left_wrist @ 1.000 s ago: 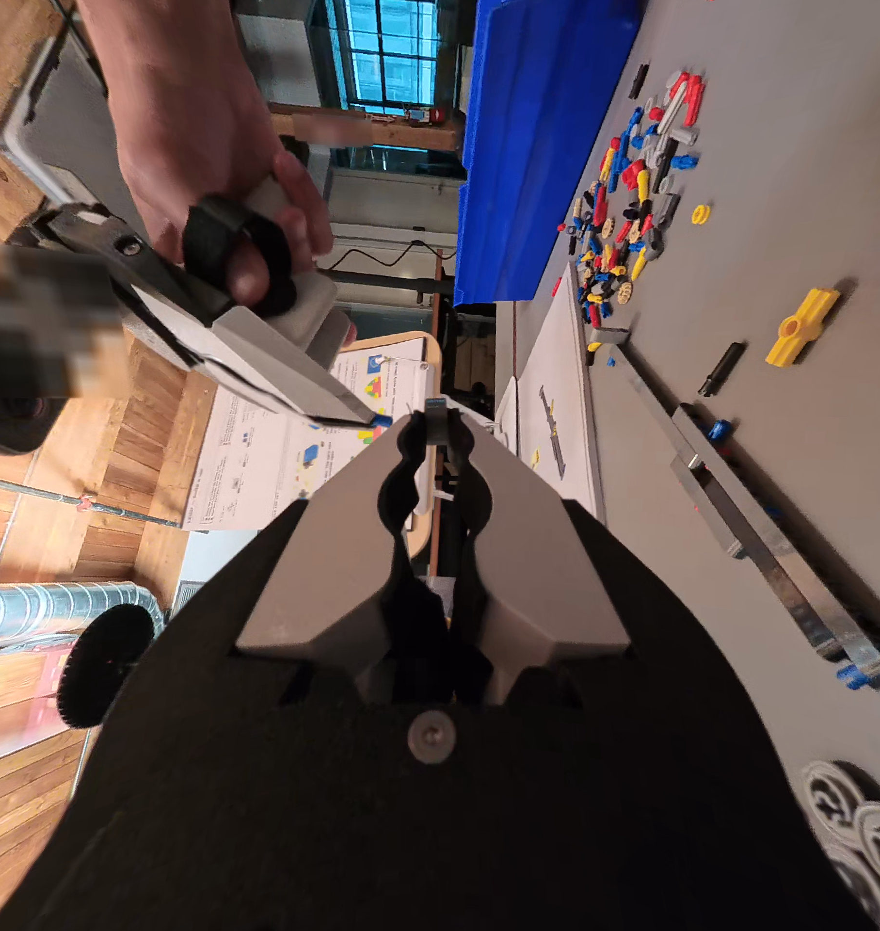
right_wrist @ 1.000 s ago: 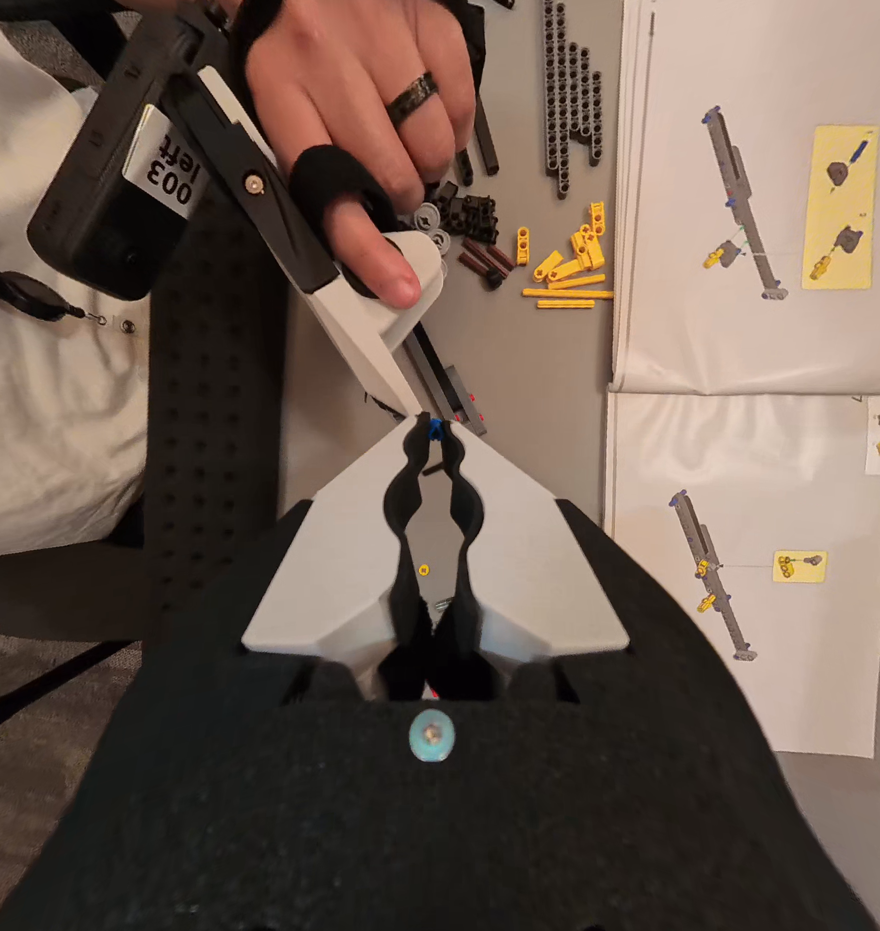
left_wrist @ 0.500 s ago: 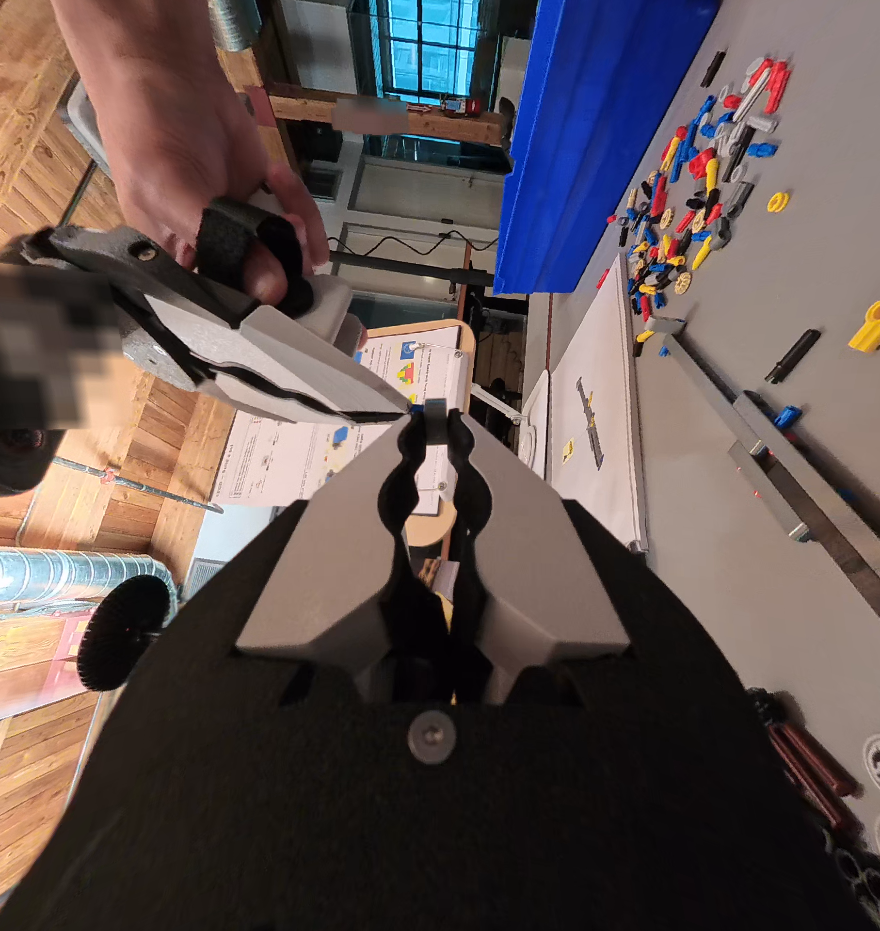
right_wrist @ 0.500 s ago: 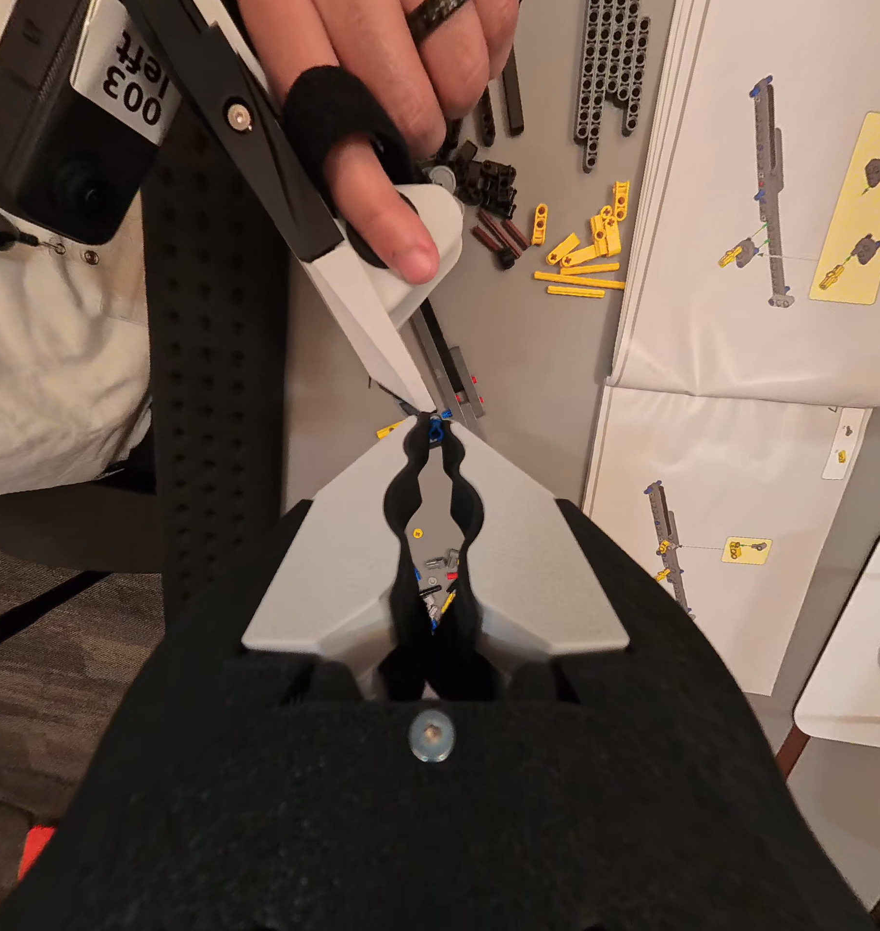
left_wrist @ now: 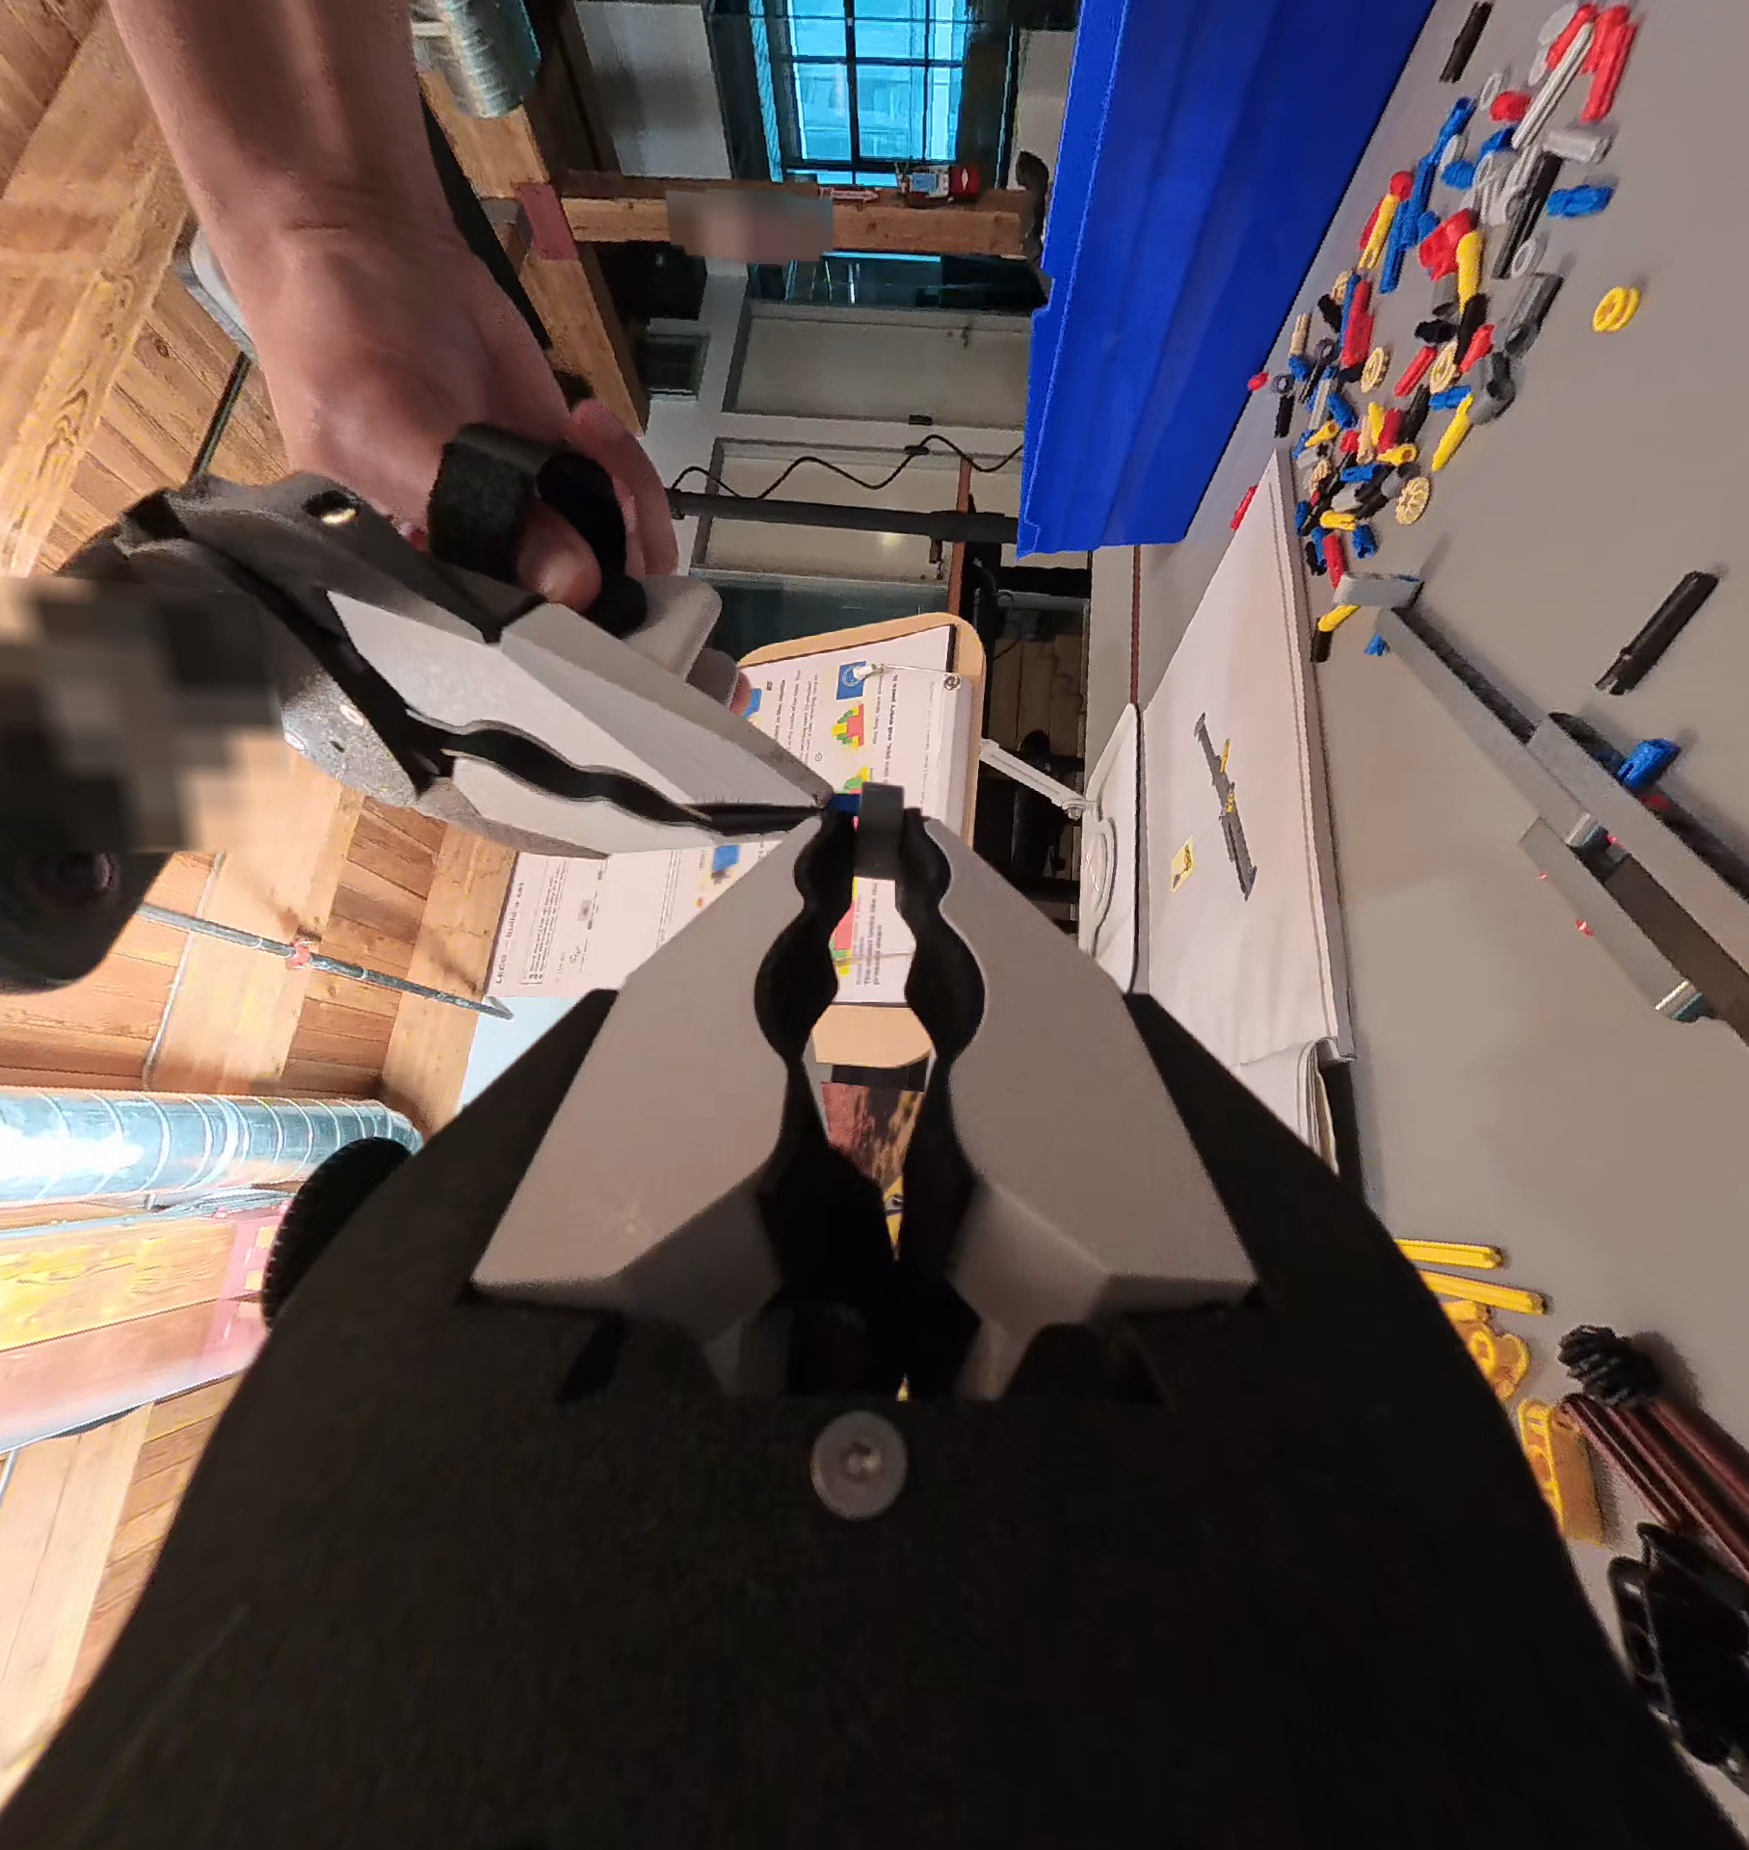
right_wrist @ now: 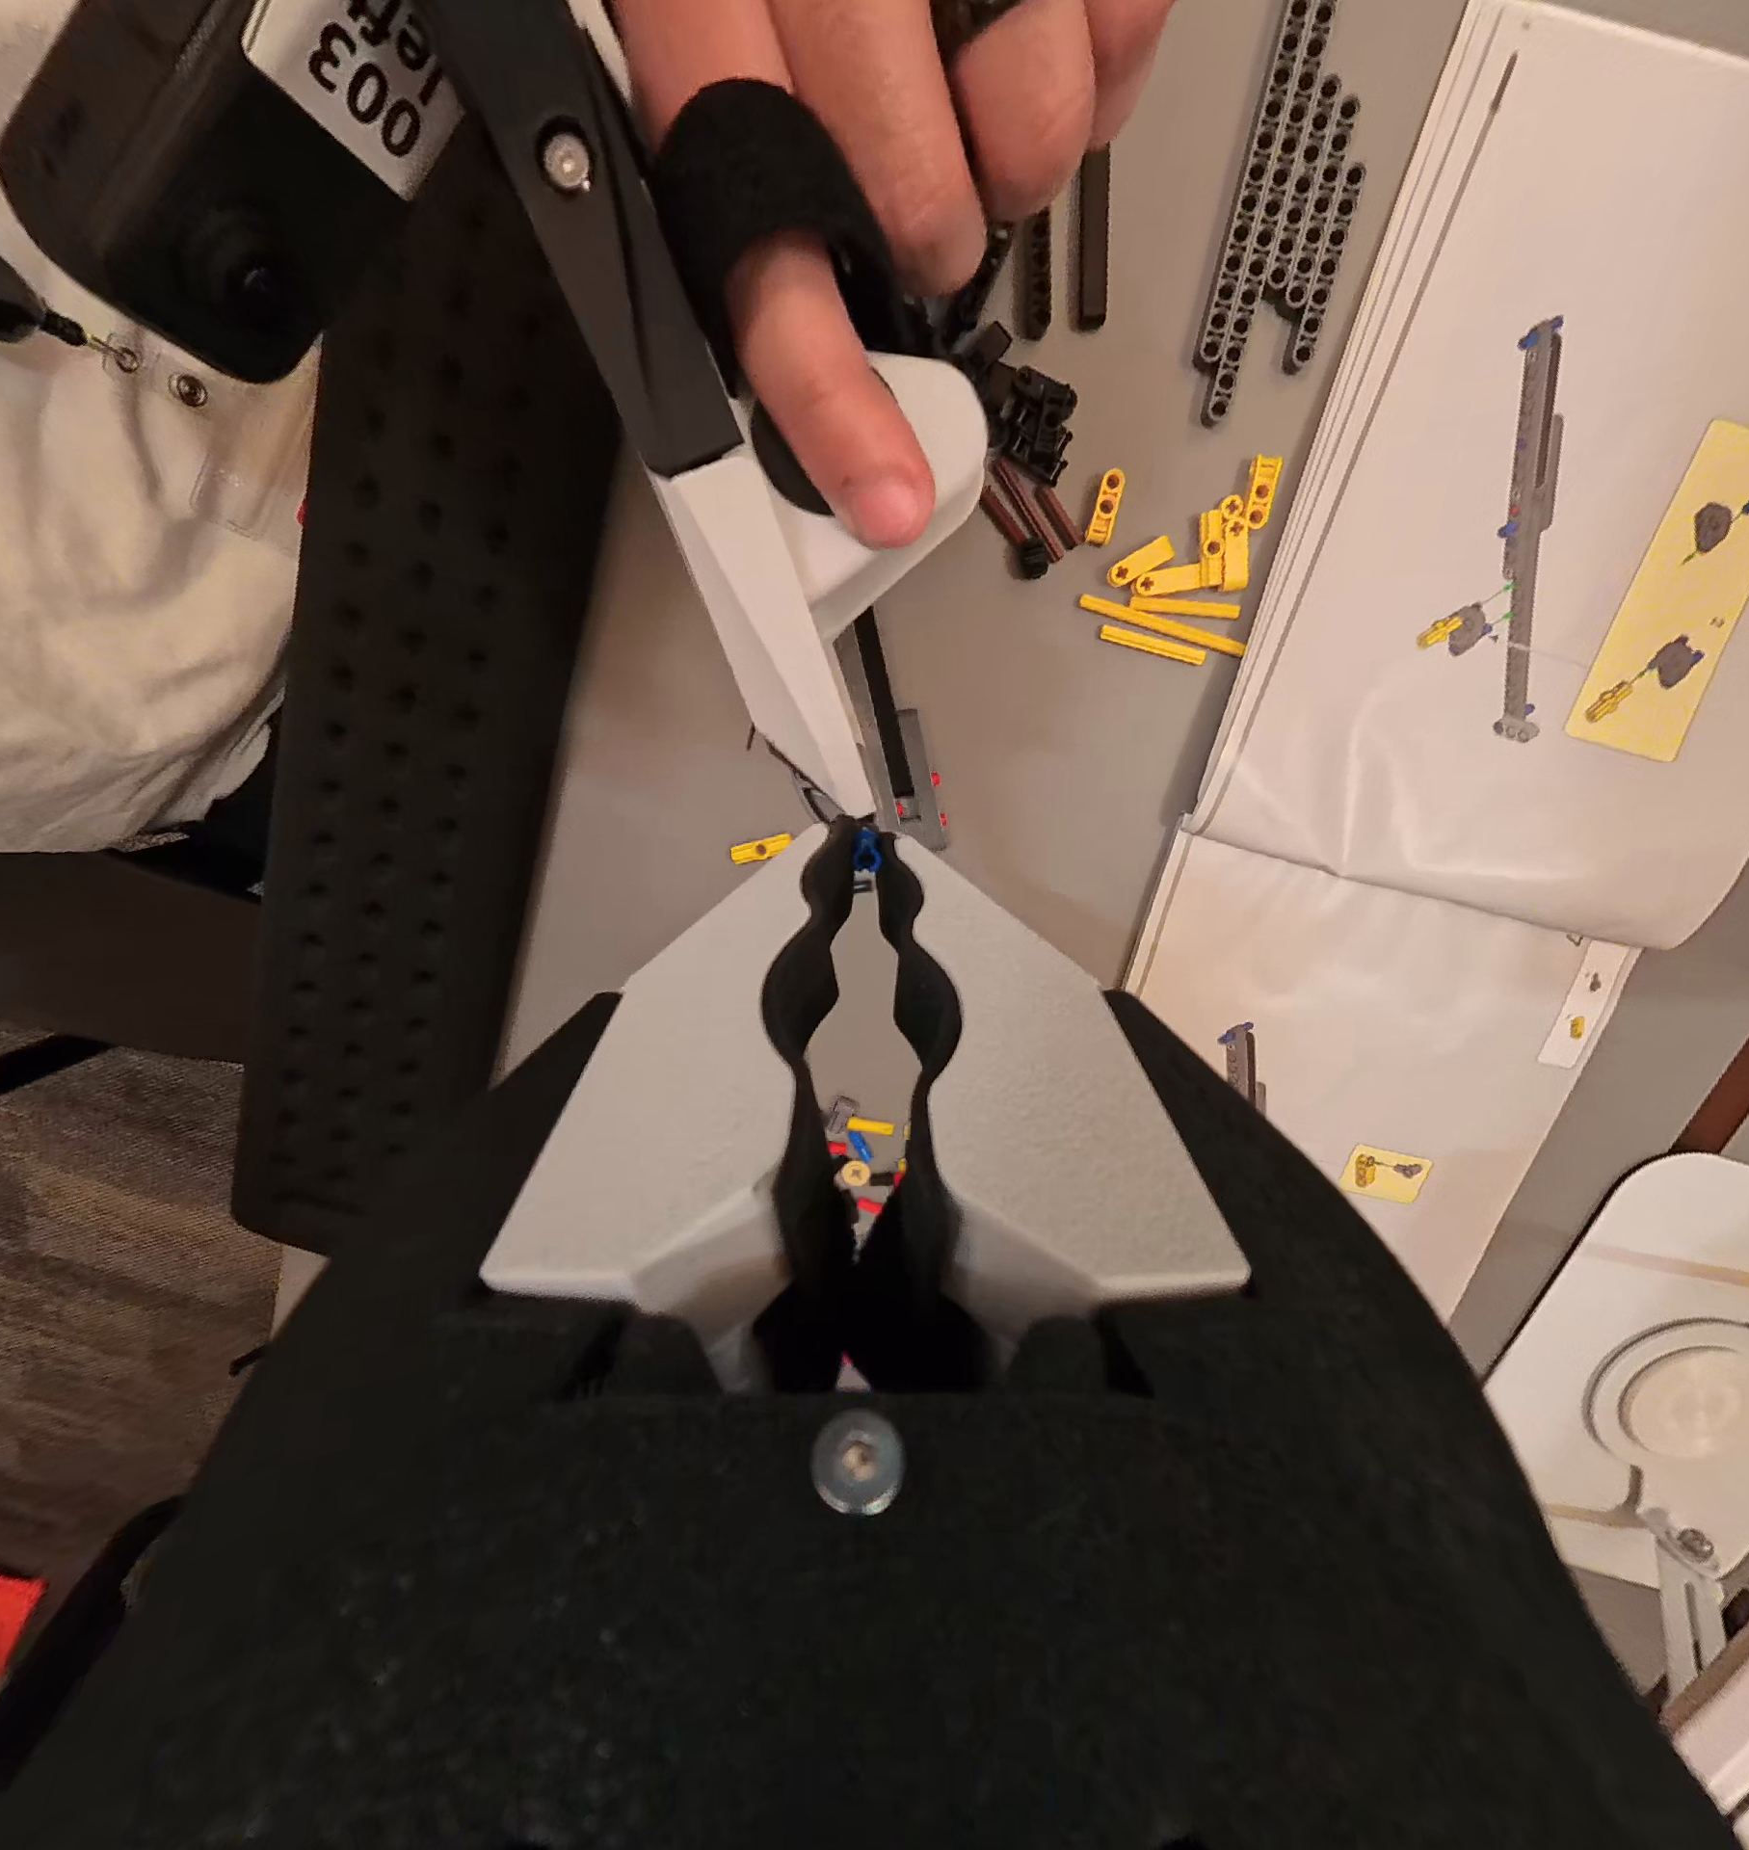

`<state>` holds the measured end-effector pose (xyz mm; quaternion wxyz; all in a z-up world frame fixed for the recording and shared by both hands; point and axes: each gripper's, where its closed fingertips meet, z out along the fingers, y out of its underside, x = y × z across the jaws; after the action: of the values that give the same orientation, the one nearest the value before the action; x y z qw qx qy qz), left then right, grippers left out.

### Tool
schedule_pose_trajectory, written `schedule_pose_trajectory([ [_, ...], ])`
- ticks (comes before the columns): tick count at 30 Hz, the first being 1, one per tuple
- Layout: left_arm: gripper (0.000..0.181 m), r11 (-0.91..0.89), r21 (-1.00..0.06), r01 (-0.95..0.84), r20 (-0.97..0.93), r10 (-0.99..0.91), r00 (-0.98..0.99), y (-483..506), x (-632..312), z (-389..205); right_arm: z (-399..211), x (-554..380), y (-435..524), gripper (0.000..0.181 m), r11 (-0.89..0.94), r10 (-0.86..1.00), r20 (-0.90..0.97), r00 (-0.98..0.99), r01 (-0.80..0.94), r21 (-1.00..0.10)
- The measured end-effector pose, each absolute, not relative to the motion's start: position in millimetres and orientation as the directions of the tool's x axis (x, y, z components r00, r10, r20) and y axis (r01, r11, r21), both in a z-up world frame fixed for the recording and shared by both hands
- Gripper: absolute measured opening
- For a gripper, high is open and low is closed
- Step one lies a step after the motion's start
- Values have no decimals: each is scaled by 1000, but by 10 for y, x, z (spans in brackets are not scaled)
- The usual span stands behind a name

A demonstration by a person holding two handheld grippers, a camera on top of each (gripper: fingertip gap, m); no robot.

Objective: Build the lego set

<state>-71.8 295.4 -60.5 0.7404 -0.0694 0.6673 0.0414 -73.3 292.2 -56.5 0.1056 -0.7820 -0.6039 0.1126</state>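
In the left wrist view my left gripper (left_wrist: 878, 823) is shut on a small dark grey lego piece (left_wrist: 882, 846), held in the air beside the table. My right gripper (left_wrist: 812, 809) comes in from the left, held by a hand, with its tips touching that piece. In the right wrist view my right gripper (right_wrist: 865, 851) is shut on a small blue pin (right_wrist: 865, 849). There my left gripper (right_wrist: 843, 804) reaches down from above to meet it tip to tip. A long grey beam assembly (left_wrist: 1591, 801) lies on the grey table and also shows in the right wrist view (right_wrist: 905, 761).
An open instruction booklet (right_wrist: 1451, 601) lies right of the beam assembly. Yellow pieces (right_wrist: 1180, 571), dark connectors (right_wrist: 1035, 420) and grey beams (right_wrist: 1280, 220) lie above it. A pile of loose coloured parts (left_wrist: 1431, 330) lies beside a blue bin (left_wrist: 1180, 250). A white chair (right_wrist: 1671, 1402) stands at lower right. Left and right tips are no more than a few centimetres apart.
Both grippers have stayed tip to tip while moving together and tilting; the table and booklet have shifted in both views. Both stay shut.
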Motion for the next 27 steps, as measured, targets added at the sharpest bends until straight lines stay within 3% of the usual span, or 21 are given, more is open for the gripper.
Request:
schedule_pose_trajectory([
  [4, 7, 988, -43, -146, -995, -29, 101, 2927, -718, -609, -574, -734, 2892, 3, -174, 984, -27, 174, 943, -283],
  [8, 7, 979, -169, -110, -982, -158, 104, 2919, -733, -573, -524, -754, 2890, 4, -116, 993, -2, 121, 944, -308],
  [11, 7, 957, -278, -78, -957, -269, 104, 2920, -753, -510, -457, -779, 2903, 4, -173, 985, -50, 167, 914, -368],
  [13, 7, 957, -281, -76, -956, -272, 105, 2918, -757, -498, -450, -787, 2905, 4, -217, 976, -89, 198, 893, -394],
  [20, 7, 961, -263, -81, -965, -261, 36, 2878, -722, -613, -615, -736, 2838, 4, -311, 942, -227, 247, 897, -315],
  [25, 7, 941, -332, -69, -943, -332, 9, 2866, -707, -630, -618, -728, 2831, 4, -392, 900, -320, 297, 873, -291],
  [27, 7, 909, -415, -38, -910, -416, 0, 2863, -715, -595, -566, -742, 2849, 5, -384, 906, -311, 287, 867, -319],
])
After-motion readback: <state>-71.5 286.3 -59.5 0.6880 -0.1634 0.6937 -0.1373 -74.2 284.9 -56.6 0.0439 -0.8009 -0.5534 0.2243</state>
